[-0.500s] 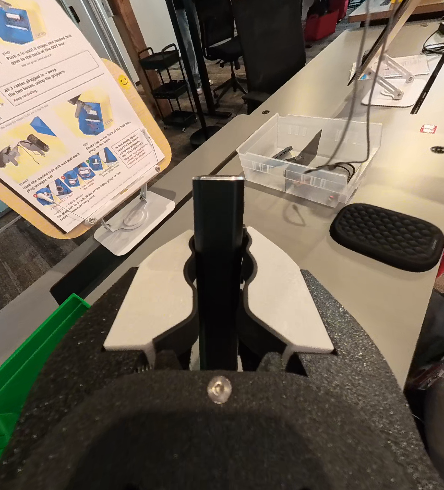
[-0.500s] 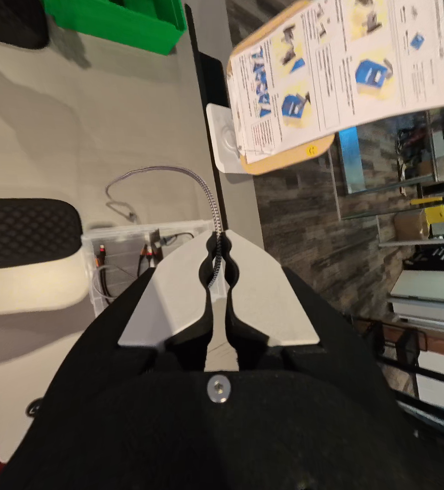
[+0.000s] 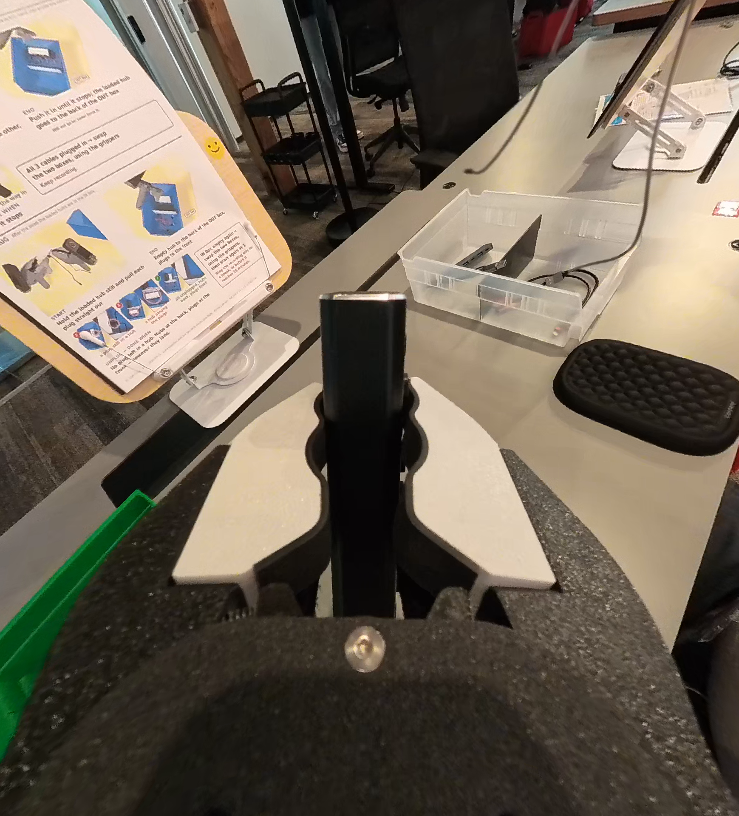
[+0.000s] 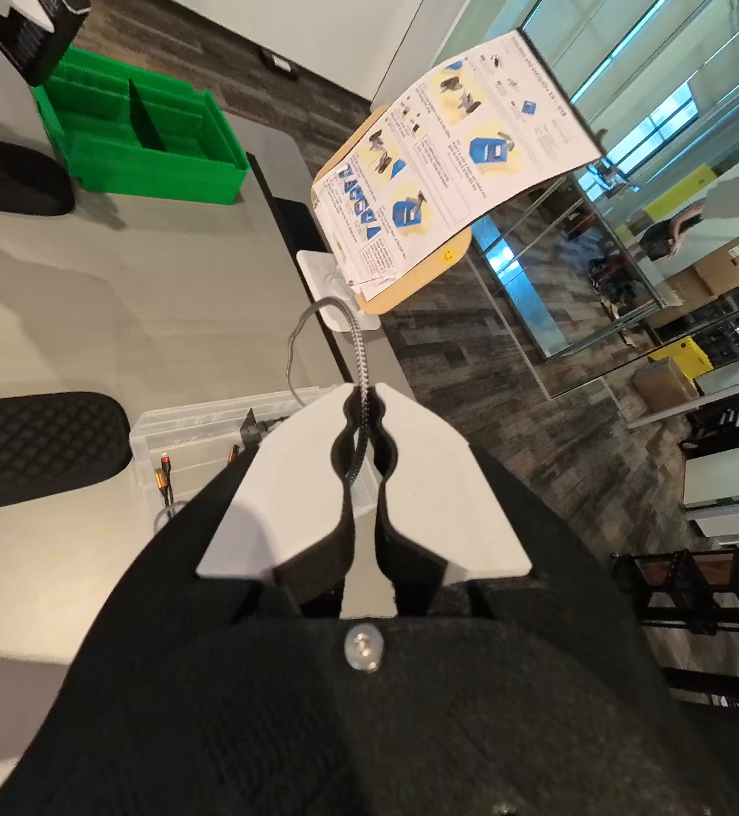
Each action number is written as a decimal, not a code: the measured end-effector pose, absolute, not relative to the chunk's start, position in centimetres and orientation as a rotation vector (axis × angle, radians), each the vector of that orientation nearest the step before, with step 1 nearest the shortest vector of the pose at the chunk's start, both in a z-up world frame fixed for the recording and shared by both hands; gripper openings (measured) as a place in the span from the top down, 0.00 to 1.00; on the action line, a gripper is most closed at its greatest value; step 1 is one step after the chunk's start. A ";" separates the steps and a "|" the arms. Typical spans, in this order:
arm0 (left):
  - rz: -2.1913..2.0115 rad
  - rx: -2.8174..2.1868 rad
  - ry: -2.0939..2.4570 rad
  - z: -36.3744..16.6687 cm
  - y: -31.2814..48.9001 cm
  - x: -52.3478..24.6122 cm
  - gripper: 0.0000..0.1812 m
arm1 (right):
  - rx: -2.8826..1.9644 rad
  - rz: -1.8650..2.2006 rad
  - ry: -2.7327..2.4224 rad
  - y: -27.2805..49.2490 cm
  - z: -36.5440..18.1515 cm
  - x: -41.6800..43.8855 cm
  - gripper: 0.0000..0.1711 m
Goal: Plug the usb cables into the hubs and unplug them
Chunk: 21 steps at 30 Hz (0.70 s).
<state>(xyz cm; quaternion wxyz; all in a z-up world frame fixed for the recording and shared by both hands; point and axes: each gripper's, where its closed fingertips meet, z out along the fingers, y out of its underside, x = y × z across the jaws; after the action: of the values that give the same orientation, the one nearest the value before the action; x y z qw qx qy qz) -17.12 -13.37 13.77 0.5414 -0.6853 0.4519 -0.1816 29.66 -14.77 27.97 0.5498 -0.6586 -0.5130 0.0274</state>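
My left gripper [image 3: 363, 393] is shut on a long black USB hub [image 3: 361, 375], which sticks out forward past the fingertips above the grey desk. My right gripper [image 4: 364, 391] is shut on a grey braided USB cable [image 4: 354, 335]; the cable arcs out from the fingertips and drops back into the clear plastic tray [image 4: 208, 424]. The plug end is hidden between the fingers. The clear tray also shows in the left wrist view [image 3: 447, 269], holding another hub [image 3: 475, 256], a black divider and coiled cables [image 3: 566, 282]. Orange-tipped cables [image 4: 162, 474] lie in the tray.
A green bin [image 4: 146, 145] stands on the desk; its edge shows in the left wrist view [image 3: 49, 587]. An instruction sheet on a wooden stand [image 3: 94, 221] sits at the desk's edge. Black wrist pads [image 3: 650, 393] [image 4: 36, 441] lie on the desk. A tablet on a stand [image 3: 650, 110] is farther off. Across from one pair of fingers to the other is roughly 50 cm.
My right gripper has swung with the cable, so the green bin and the room beyond now show more. The left gripper and its hub have barely moved.
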 end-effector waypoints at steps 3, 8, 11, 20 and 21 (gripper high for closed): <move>-0.440 -1.633 1.080 13.3 -13.2 -16.5 0.83 | -1.572 0.088 -1.229 -14.9 27.2 29.6 0.98; -0.451 -1.643 1.094 12.7 -13.3 -15.9 0.83 | -1.617 0.167 -1.256 -15.3 24.9 29.4 0.98; -0.455 -1.646 1.097 12.5 -13.3 -15.7 0.83 | -1.674 0.166 -1.270 -14.5 22.2 29.5 0.98; -0.457 -1.659 1.101 12.1 -13.5 -15.5 0.83 | -1.807 0.127 -1.333 -9.2 15.0 29.1 0.98; -0.456 -1.660 1.099 12.1 -13.5 -15.6 0.83 | -1.802 0.117 -1.342 -8.6 14.8 28.9 0.98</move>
<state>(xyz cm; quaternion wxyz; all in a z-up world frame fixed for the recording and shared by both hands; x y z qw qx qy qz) -15.64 -13.50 12.10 0.5223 -0.6933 0.4586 -0.1902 28.89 -8.60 14.77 0.4312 -0.7227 -0.5380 0.0471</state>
